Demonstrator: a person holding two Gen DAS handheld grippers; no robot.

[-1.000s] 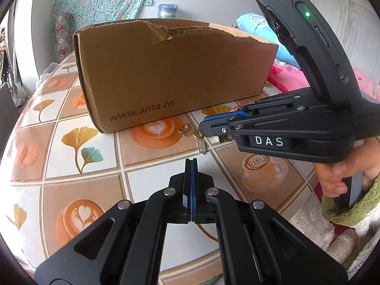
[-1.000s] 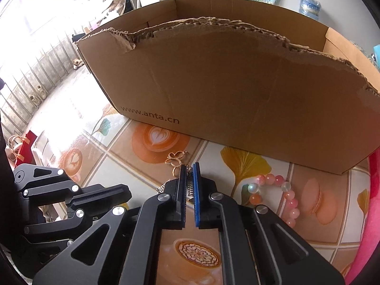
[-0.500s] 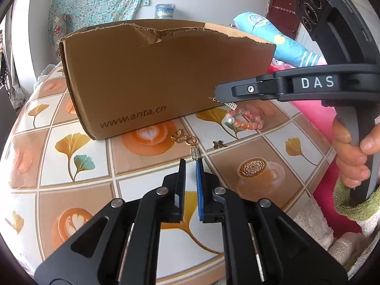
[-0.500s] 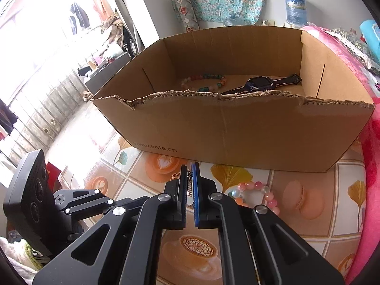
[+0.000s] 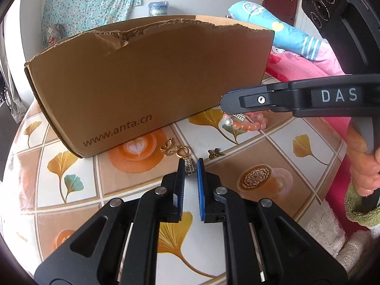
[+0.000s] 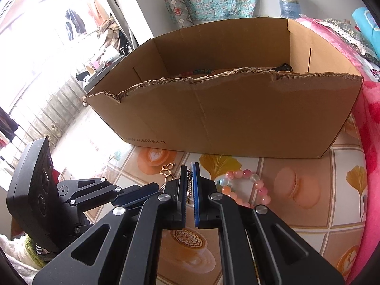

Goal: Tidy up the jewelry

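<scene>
Two tools: right tool [image 6: 189, 172] pinches a silver chain [image 6: 188, 185]; left tool [image 5: 190, 168] gapes narrowly.

A lived-in home bedroom — pink bedding [image 5: 306, 71], floral wall cloth [image 5: 92, 2], patterned tablecloth [image 5: 273, 147].

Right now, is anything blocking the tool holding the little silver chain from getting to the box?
Yes: the brown cardboard box's torn front wall stands between the right tool, shut on the small silver chain, and the box's inside.
</scene>
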